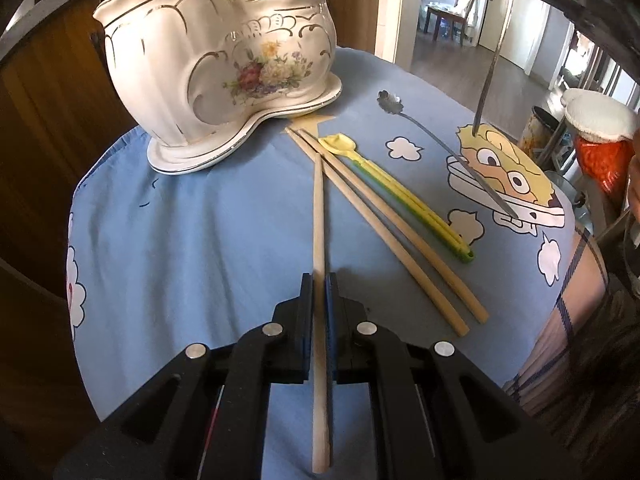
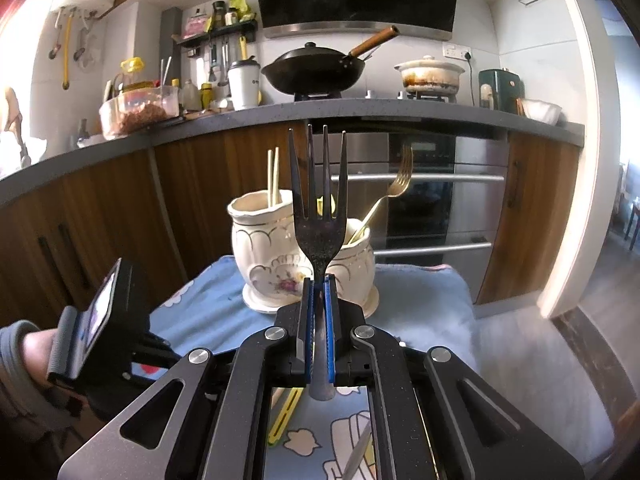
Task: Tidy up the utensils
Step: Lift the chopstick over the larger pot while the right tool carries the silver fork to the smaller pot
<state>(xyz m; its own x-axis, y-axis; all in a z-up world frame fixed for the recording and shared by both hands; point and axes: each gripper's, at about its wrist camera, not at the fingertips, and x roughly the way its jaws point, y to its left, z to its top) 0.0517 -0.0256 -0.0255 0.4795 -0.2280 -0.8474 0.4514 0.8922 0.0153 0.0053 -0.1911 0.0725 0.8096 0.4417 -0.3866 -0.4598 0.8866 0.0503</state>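
My left gripper (image 1: 319,280) is shut on a wooden chopstick (image 1: 318,220) that points toward the white floral ceramic utensil holder (image 1: 208,68) at the far left of the blue cloth. Two more chopsticks (image 1: 384,228), a yellow-green spoon (image 1: 392,188) and a long steel spoon (image 1: 440,144) lie on the cloth to the right. My right gripper (image 2: 319,280) is shut on a dark metal fork (image 2: 318,200), held upright, tines up, in front of the holder (image 2: 280,252). The holder contains chopsticks (image 2: 273,178) and a gold fork (image 2: 394,188).
The round table has a blue cartoon-print cloth (image 1: 200,240). The right gripper's body and the fork's handle (image 1: 486,80) hang above the table's right side. Jars (image 1: 600,148) stand beyond the right edge. A kitchen counter with a wok (image 2: 316,68) is behind the table.
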